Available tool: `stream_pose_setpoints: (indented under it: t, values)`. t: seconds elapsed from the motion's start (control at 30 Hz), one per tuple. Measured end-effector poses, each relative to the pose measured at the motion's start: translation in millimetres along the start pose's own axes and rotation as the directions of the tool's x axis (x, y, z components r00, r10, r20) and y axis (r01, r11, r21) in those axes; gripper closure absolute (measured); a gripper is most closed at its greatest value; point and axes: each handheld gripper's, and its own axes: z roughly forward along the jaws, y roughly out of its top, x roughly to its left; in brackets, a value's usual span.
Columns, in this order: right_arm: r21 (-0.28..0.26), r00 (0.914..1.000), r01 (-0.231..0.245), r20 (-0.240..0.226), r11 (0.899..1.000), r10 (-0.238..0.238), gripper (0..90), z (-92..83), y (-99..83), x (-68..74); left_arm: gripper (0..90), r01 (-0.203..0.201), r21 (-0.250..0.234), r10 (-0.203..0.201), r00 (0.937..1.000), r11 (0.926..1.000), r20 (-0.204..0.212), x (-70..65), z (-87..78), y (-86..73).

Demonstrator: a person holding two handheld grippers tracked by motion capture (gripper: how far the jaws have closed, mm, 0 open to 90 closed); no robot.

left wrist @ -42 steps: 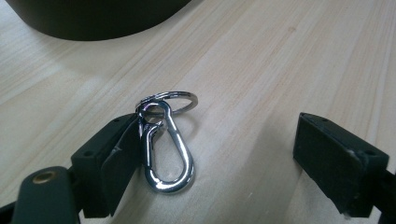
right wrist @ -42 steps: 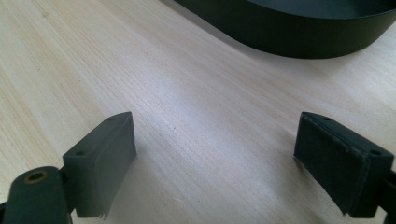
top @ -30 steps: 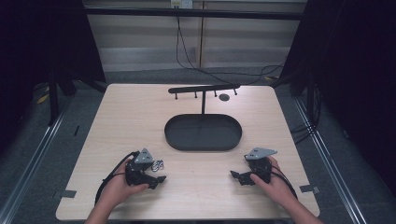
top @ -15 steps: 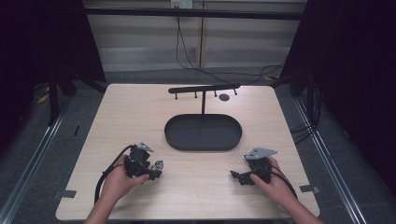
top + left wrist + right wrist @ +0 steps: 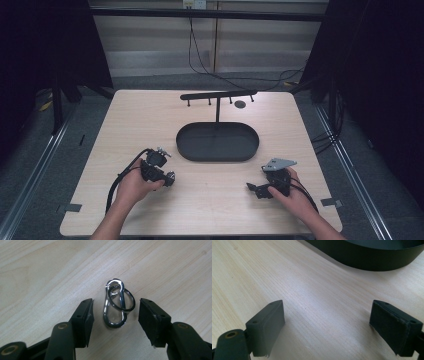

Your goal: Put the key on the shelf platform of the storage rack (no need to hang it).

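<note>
Left gripper view: our left gripper, jaws just closing, half spread, straddles the carabiner untouched, long axis along the fingers. Right gripper spread, empty.

The right gripper holds its two black jaws wide apart, nothing between them, low over the pale wooden worktop. Beyond them curves what looks like a black tray.

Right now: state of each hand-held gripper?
Left hand-held gripper: open, jaws just been closing around the carabiner with its ring, pads not touching.
Right hand-held gripper: open, holding nothing.
</note>
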Motion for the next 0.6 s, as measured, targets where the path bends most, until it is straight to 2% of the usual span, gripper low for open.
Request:
stream_pose_setpoints:
  t: [0.03, 0.07, 0.1, 0.13, 0.17, 0.2, 0.23, 0.27, 0.37, 0.4, 0.47, 0.6]
  values:
    - [0.0, 1.0, 0.0, 0.0, 1.0, 0.0, 12.0, 0.0, 0.0, 0.0, 47.7, 0.0, 0.0, 0.0, 1.0, 1.0, 0.0, 0.0, 0.0, 0.0]
    - [0.0, 1.0, 0.0, 0.0, 1.0, 0.0, 12.0, 0.0, 0.0, 0.0, 50.8, -0.017, 0.03, 0.017, 0.9998, 0.9994, -0.01, -2.3, -0.2, 2.6]
    - [0.0, 1.0, 0.0, 0.0, 1.0, 0.0, 12.0, 0.0, 0.0, 0.0, 54.6, -0.017, 0.03, 0.017, 0.9998, 0.9994, -0.01, -2.3, -0.2, 2.6]
    - [0.0, 1.0, 0.0, 0.0, 1.0, 0.0, 12.0, 0.0, 0.0, 0.0, 57.1, -0.027, 0.061, 0.029, 0.9989, 0.9978, -0.037, -4.5, -0.1, 5.6]
    - [0.0, 1.0, 0.0, 0.0, 1.0, 0.0, 12.0, 0.0, 0.0, 0.0, 59.6, -0.027, 0.061, 0.029, 0.9989, 0.9978, -0.037, -4.5, -0.1, 5.6]
    - [0.0, 1.0, 0.0, 0.0, 1.0, 0.0, 12.0, 0.0, 0.0, 0.0, 64.1, -0.04, 0.098, 0.046, 0.9969, 0.9944, -0.064, -7.5, 0.4, 9.6]
    - [0.0, 1.0, 0.0, 0.0, 1.0, 0.0, 12.0, 0.0, 0.0, 0.1, 66.1, -0.04, 0.098, 0.046, 0.9969, 0.9944, -0.064, -7.5, 0.4, 9.6]
    - [0.0, 1.0, 0.0, 0.0, 1.0, 0.0, 12.0, 0.0, 0.0, 0.0, 66.5, -0.035, 0.116, 0.043, 0.9969, 0.9926, -0.067, -8.6, 0.8, 12.2]
    - [0.0, 1.0, 0.0, 0.0, 1.0, 0.0, 12.0, 0.0, 0.0, 0.0, 67.4, -0.022, 0.127, 0.031, 0.9972, 0.9916, -0.068, -8.9, 0.8, 13.5]
    - [-0.001, 1.0, 0.001, 0.0, 1.0, -0.001, 12.0, 0.0, -0.1, 0.0, 67.5, 0.003, 0.135, 0.006, 0.998, 0.9909, -0.063, -8.1, 0.5, 14.1]
    - [-0.001, 1.0, 0.0, 0.0, 1.0, 0.0, 12.0, 0.0, 0.0, 0.0, 67.6, 0.012, 0.147, -0.004, 0.9986, 0.9891, -0.053, -6.9, 0.2, 14.7]
    - [0.0, 1.0, 0.001, 0.0, 1.0, -0.001, 12.0, 0.0, 0.0, 0.0, 67.6, 0.003, 0.188, 0.005, 0.9989, 0.9821, -0.047, -4.9, -1.9, 17.1]
